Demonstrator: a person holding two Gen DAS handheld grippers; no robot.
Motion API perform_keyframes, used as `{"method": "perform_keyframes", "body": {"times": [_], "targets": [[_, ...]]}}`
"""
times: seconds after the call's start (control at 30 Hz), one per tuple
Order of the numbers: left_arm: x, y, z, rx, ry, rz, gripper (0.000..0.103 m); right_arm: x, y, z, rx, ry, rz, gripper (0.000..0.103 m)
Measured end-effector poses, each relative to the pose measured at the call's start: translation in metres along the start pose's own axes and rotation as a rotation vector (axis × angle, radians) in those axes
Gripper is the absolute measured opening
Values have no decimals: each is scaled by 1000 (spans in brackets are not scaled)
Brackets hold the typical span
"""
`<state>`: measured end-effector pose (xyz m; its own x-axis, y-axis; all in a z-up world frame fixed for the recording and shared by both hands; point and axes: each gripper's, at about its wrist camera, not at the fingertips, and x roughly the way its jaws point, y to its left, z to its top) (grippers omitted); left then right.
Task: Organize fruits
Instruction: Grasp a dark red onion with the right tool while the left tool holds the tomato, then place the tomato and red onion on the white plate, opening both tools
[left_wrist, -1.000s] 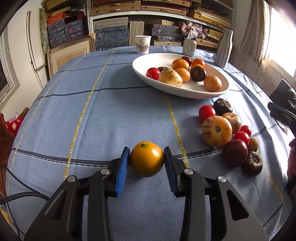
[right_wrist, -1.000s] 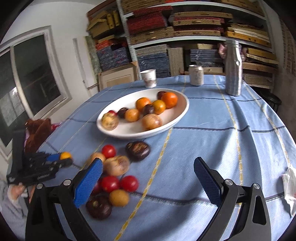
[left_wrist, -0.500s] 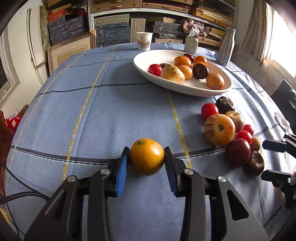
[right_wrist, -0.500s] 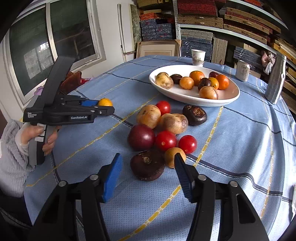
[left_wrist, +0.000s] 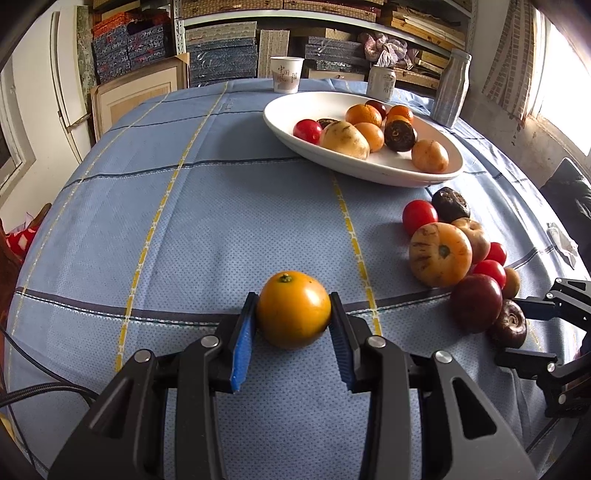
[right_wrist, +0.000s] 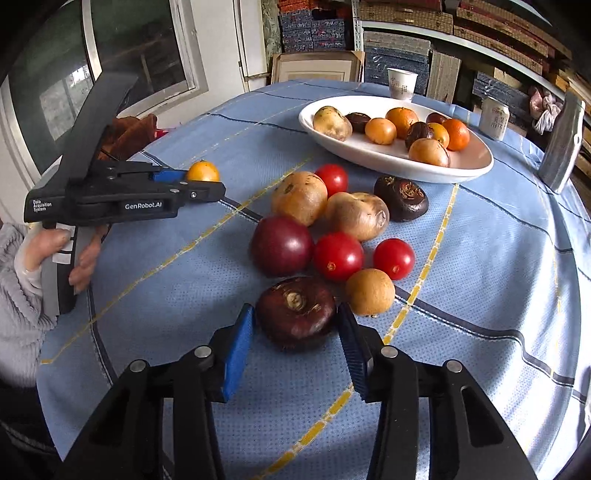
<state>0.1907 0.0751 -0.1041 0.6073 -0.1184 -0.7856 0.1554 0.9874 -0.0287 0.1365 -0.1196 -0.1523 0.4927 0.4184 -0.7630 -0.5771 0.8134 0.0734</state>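
Left gripper (left_wrist: 293, 325): mine, clamped on a round, glossy orange fruit with a small green stem scar on top (left_wrist: 293, 309), held just above the blue checked tablecloth (left_wrist: 184, 221).
Right gripper (right_wrist: 295, 332): jaws have just been closing around a squat, dark maroon fruit with a pale dried stem button (right_wrist: 296, 312); I cannot tell whether the blue pads touch it yet.
Maroon fruit: lies on the cloth, nearest of the loose pile.
White oval dish (right_wrist: 476, 168): beyond the pile, holding orange, tan and dark fruits.
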Motion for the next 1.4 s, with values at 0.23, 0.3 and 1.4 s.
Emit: {"method": "perform_keyframes", "body": {"times": [0.23, 0.3, 1.4], "targets": [[-1, 1, 1, -16, -8, -8, 37, -1, -4, 1, 17, -4, 6, 47], [-1, 1, 1, -15, -9, -11, 37, 1, 0, 1, 3, -3, -13, 45], [81, -3, 189, -127, -88, -16, 37, 26, -83, 128, 152, -266, -53, 43]]}}
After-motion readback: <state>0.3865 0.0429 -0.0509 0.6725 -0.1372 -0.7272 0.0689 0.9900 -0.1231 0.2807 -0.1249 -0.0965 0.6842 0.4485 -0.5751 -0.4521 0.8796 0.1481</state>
